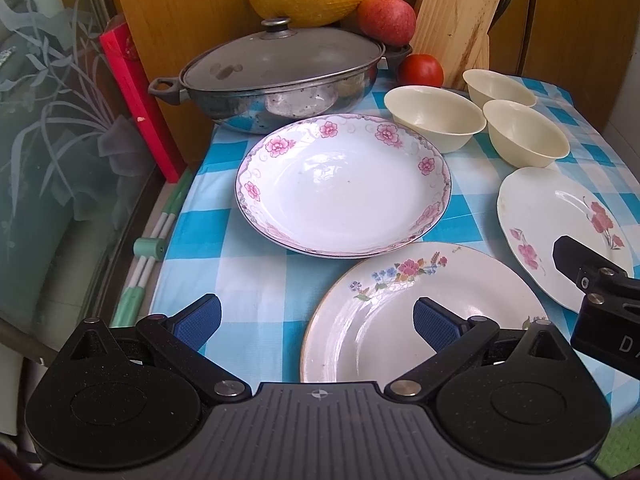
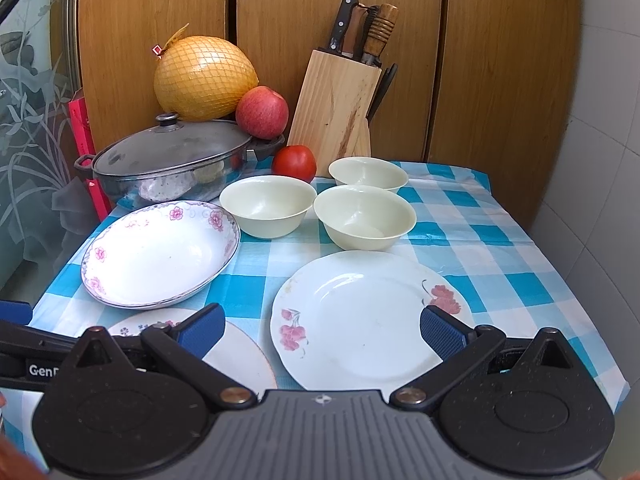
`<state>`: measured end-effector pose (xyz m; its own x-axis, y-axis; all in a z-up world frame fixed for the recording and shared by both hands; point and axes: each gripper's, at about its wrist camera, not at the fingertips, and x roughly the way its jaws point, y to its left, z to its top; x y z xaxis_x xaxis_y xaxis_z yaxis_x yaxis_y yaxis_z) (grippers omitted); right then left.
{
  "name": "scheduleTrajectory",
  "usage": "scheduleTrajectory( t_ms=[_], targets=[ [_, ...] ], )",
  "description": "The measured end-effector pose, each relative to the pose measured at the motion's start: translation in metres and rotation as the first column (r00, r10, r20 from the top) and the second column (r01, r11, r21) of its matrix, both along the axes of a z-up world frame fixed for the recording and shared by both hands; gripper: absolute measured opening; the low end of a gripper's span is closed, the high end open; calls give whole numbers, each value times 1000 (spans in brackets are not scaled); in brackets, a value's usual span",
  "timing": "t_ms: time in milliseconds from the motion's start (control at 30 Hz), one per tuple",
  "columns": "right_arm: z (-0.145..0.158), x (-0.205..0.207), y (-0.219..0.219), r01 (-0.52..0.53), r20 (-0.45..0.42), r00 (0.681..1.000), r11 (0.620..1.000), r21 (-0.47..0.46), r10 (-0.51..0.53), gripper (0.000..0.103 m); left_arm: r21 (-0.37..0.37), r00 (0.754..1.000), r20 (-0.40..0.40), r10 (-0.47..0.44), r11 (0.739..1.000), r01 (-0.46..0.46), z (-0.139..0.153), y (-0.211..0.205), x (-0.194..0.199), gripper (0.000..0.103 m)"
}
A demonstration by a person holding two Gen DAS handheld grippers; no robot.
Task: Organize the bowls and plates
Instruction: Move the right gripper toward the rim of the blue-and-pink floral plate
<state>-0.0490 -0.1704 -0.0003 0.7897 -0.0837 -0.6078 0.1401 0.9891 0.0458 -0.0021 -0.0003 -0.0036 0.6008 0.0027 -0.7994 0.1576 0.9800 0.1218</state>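
Bare checked tablecloth (image 2: 500, 240) lies right of the bowls (image 2: 364, 216); both grippers (image 1: 316, 320) (image 2: 322, 330) tilt down, probably hovering, jaws wide apart, empty.

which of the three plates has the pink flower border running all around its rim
The deep plate beside the lidded pan. The other two plates carry only separate flower sprays.

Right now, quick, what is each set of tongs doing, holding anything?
Left tongs: open, holding nothing, above the near plate with the small flower spray.
Right tongs: open, holding nothing, above the plate with red flowers.
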Motion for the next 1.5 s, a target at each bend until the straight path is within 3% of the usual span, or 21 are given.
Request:
scheduleTrajectory(
  t_ms=[533,833,1033,1500],
  targets=[
    [-1,-2,0,-12,-13,1000,1000,7,12,101,10,1000,-1,-4,1000,4,-1,-2,0,103],
    [-7,-8,-2,-21,-38,999,1000,14,22,101,88,999,-54,-2,996,7,-4,3,-3,103],
    [-12,-12,-3,-37,-69,997,999,37,40,101,36,999,-34,-12,999,14,-6,7,-4,103],
    [-21,-15,-6,-60,-118,991,996,73,68,99,57,997,-68,-37,998,41,-14,4,-5,103]
  ],
)
